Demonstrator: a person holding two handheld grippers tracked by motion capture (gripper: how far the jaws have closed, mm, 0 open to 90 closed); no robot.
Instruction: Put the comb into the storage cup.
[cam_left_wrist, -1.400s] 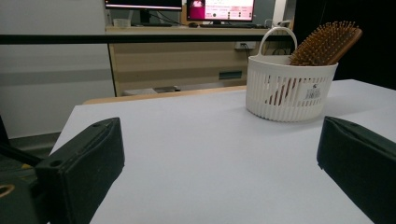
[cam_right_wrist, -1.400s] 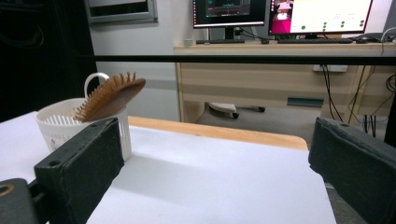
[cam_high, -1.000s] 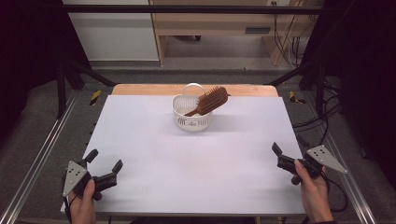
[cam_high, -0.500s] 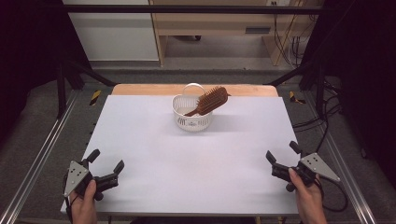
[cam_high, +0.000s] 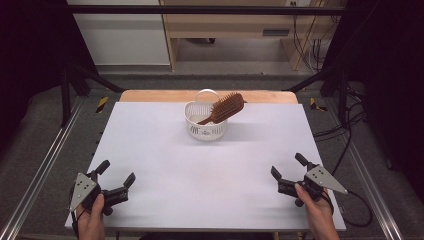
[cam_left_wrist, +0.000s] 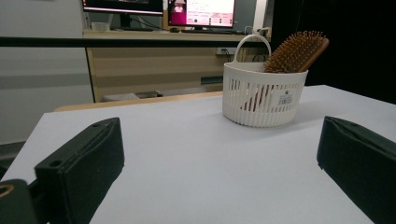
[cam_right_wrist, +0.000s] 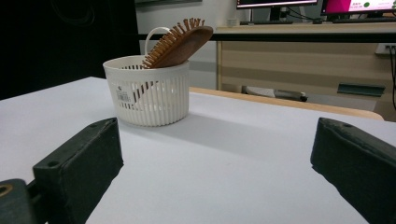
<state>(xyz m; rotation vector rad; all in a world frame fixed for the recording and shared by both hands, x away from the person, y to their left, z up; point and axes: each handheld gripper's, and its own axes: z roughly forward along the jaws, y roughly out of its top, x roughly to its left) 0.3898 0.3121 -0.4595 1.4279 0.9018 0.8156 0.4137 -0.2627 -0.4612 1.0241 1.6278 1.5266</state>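
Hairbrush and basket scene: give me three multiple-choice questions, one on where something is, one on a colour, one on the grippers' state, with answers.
1. Where is the hairbrush?
A. flat on the table
B. propped in the basket
C. held in a gripper

2. What colour is the basket?
A. white
B. blue
C. black

3. How do the left gripper and the right gripper stand?
A. both shut
B. one shut on the brush
C. both open, holding nothing

Answers: 1 B, its head leans over the rim; 2 A, white slatted walls; 3 C, the jaws stand apart over bare table.
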